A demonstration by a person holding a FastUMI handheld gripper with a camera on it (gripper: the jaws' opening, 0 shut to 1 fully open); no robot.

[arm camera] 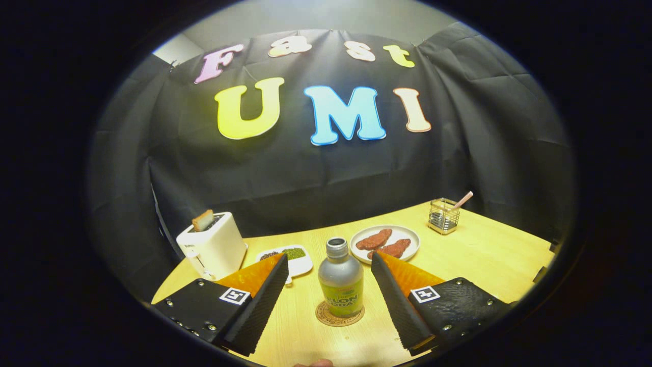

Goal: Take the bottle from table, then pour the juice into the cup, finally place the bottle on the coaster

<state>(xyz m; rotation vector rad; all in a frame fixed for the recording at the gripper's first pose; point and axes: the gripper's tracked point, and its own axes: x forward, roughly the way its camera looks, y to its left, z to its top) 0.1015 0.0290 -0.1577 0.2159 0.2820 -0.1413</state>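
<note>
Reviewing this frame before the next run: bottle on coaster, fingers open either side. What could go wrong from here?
1. The gripper is open with the bottle between its fingers, untouched. A sideways pull-out could clip the bottle and tip it off the coaster.
2. The bottle looks tall for its base, so a light nudge might topple it.
3. The plate of meat and the small dish lie just beyond the fingers; a forward drift could hit them.
</note>
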